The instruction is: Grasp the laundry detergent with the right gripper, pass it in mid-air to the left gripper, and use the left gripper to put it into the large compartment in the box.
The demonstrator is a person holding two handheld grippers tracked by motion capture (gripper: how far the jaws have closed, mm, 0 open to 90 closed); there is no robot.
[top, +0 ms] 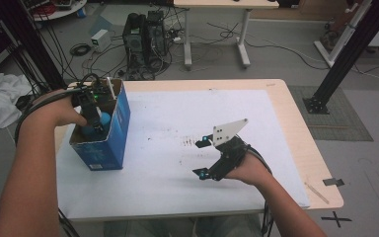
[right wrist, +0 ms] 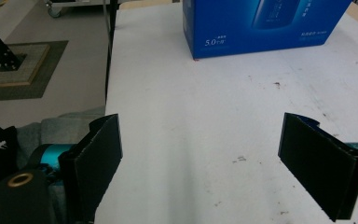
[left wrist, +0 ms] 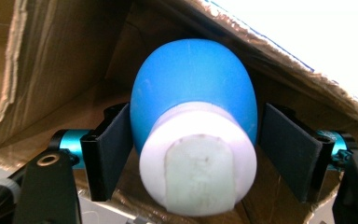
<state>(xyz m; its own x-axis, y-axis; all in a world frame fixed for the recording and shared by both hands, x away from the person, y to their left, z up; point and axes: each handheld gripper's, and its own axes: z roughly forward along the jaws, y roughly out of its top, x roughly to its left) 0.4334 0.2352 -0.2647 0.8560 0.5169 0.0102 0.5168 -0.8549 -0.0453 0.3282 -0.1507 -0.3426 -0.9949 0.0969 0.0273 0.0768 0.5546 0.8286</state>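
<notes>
We see the left gripper (top: 93, 121) reaching down into the open-topped blue cardboard box (top: 120, 129) at the table's left edge. Between its black pads (left wrist: 113, 154) sits a blue rounded plastic bottle with a white cap (left wrist: 196, 126), inside the box (cap end towards the camera). The left pad looks to touch the bottle; a narrow gap shows at the right pad, so no firm clamp. The right gripper (top: 203, 157) rests on the white table sheet (top: 177, 123), jaws wide apart, nothing between.
</notes>
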